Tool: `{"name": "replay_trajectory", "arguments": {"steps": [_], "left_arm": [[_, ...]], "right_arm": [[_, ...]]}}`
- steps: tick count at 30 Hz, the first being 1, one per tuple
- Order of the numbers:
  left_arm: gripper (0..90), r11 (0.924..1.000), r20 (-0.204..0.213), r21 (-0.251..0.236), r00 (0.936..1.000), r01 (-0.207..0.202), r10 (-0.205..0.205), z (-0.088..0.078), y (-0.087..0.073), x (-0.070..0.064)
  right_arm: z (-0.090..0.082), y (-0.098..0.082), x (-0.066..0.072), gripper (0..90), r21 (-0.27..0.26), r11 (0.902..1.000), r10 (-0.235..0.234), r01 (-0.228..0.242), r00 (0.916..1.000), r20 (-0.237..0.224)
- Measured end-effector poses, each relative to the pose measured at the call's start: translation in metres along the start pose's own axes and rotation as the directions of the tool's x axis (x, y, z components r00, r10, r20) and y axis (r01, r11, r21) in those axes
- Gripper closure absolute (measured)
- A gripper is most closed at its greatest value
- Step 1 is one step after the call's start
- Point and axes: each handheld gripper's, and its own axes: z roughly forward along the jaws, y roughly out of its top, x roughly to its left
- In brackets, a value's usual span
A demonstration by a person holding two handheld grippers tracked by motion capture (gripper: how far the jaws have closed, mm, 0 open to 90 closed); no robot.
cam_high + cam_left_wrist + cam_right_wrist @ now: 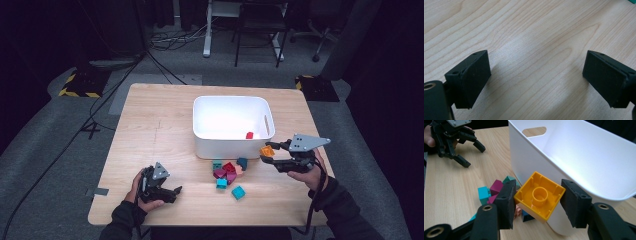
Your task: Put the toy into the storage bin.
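My right gripper [536, 197] is shut on an orange-yellow toy brick [539, 195], hollow underside toward the camera, held above the table beside the near wall of the white bin [584, 157]. From above, that right gripper [267, 151] and its orange brick [267, 150] hang just right of the bin's [202, 140] front corner. A small red brick [249, 135] lies inside the bin. My left gripper [172, 192] rests low at the table's front left, open, with bare wood between its pads [476, 75].
A loose heap of bricks [227, 172] in teal, magenta, red and pink lies in front of the bin, with one teal brick [238, 192] apart nearer me. In the right gripper view the heap [496, 190] sits below the held brick. The left gripper [456, 142] shows far off there.
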Motion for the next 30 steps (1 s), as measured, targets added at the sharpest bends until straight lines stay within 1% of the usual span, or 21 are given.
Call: {"name": "replay_trajectory", "arguments": {"steps": [2, 4, 5, 6, 8, 10, 12, 13, 14, 16, 18, 26, 30], "left_arm": [[8.1, 1.0, 0.0, 0.0, 1.0, 0.0, 0.0, 0.0, 0.0, 0.0], [8.1, 1.0, -0.001, 0.0, 1.0, 0.001, -0.001, 0.0, 0.0, 0.0], [8.1, 1.0, -0.001, 0.0, 1.0, 0.001, -0.001, 0.0, 0.0, 0.0], [8.1, 1.0, -0.001, 0.0, 1.0, 0.001, -0.001, 0.0, 0.0, 0.0], [8.1, 1.0, 0.0, 0.0, 1.0, 0.001, -0.001, 0.0, 0.0, 0.0], [8.1, 1.0, -0.001, -0.001, 1.0, 0.001, -0.001, 0.0, 0.0, 0.0], [8.1, 1.0, -0.001, 0.0, 1.0, 0.001, -0.001, 0.0, 0.0, 0.0], [8.1, 1.0, -0.001, 0.0, 1.0, 0.001, -0.001, 0.0, 0.0, 0.0], [8.1, 1.0, -0.001, 0.0, 1.0, 0.001, -0.001, 0.0, 0.0, 0.0], [8.1, 1.0, -0.001, 0.0, 1.0, 0.001, -0.001, 0.0, 0.0, 0.0], [8.1, 1.0, 0.0, 0.0, 1.0, 0.001, -0.001, 0.0, 0.0, 0.0], [8.1, 1.0, -0.001, 0.0, 1.0, 0.001, -0.001, 0.0, 0.0, 0.0], [8.1, 1.0, -0.001, 0.0, 1.0, 0.001, -0.001, 0.0, 0.0, 0.0]], "right_arm": [[0.0, 0.005, -0.001, 48.1, -0.009, 0.9999, -0.012, 0.012, 0.9999, 0.004], [-0.002, 0.012, -0.003, 48.2, -0.023, 0.9997, -0.013, 0.013, 0.9999, 0.009], [-0.002, 0.015, -0.005, 48.2, -0.028, 0.9996, -0.005, 0.006, 0.9999, 0.012], [-0.003, 0.018, -0.007, 48.1, -0.035, 0.9993, -0.009, 0.01, 0.9998, 0.016], [-0.004, 0.023, -0.009, 48.2, -0.045, 0.999, 0.005, -0.004, 0.9997, 0.023], [-0.005, 0.029, -0.012, 48.2, -0.061, 0.9982, 0.002, 0.0, 0.9995, 0.031], [-0.006, 0.033, -0.012, 48.2, -0.066, 0.9978, 0.004, -0.002, 0.9996, 0.027], [-0.006, 0.036, -0.013, 48.2, -0.072, 0.9974, 0.003, 0.0, 0.9994, 0.034], [-0.006, 0.037, -0.013, 48.2, -0.073, 0.9973, 0.009, -0.006, 0.9994, 0.034], [-0.005, 0.041, -0.013, 48.2, -0.081, 0.9967, 0.001, 0.002, 0.9992, 0.04], [-0.002, 0.043, -0.014, 48.2, -0.081, 0.9967, 0.013, -0.01, 0.9992, 0.038], [0.005, 0.053, -0.018, 48.2, -0.081, 0.9967, 0.005, 0.0, 0.9982, 0.059], [0.007, 0.059, -0.019, 48.2, -0.081, 0.9966, -0.011, 0.016, 0.9974, 0.071]]}}
